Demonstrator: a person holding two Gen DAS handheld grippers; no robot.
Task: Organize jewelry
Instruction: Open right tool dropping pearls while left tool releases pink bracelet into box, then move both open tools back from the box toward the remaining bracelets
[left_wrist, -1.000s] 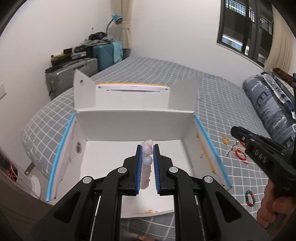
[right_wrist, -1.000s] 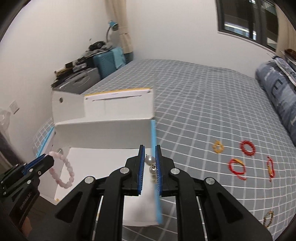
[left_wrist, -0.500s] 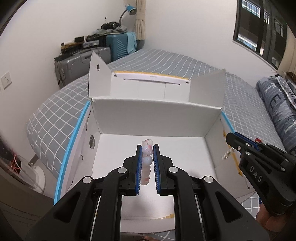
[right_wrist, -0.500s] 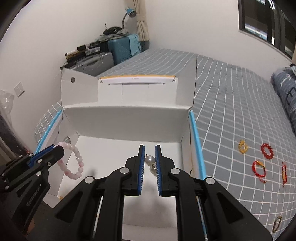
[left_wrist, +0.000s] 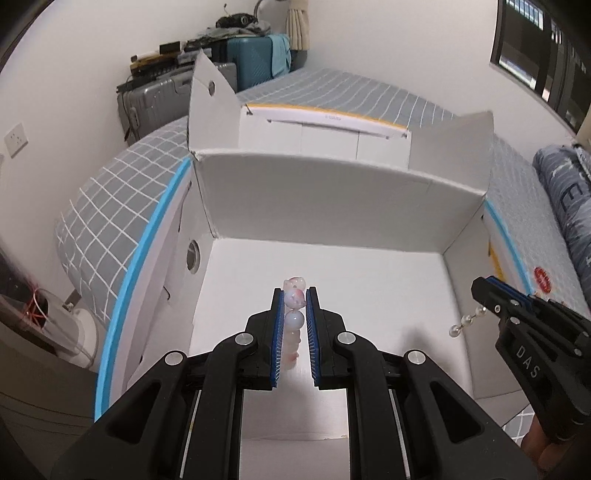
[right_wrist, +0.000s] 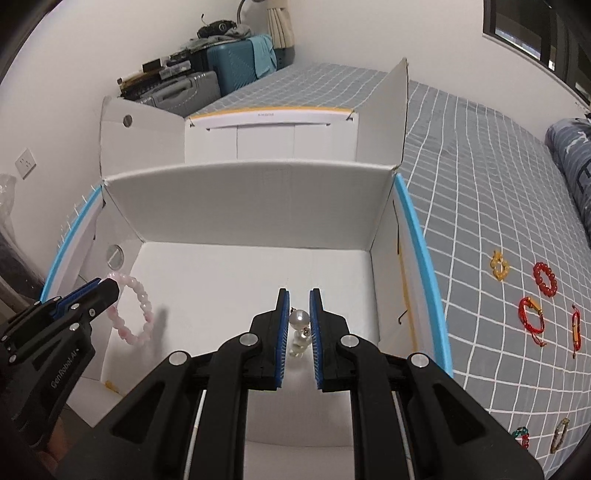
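Fingers (left_wrist: 311, 317) pinch pink bracelet (left_wrist: 294, 317), loop visible only rt view (right_wrist: 135, 312)

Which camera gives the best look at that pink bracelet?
The right wrist view: there the pink bracelet hangs as a full open loop from the left gripper, above the white box. The left wrist view sees it only edge-on, a column of beads pinched between the blue pads.
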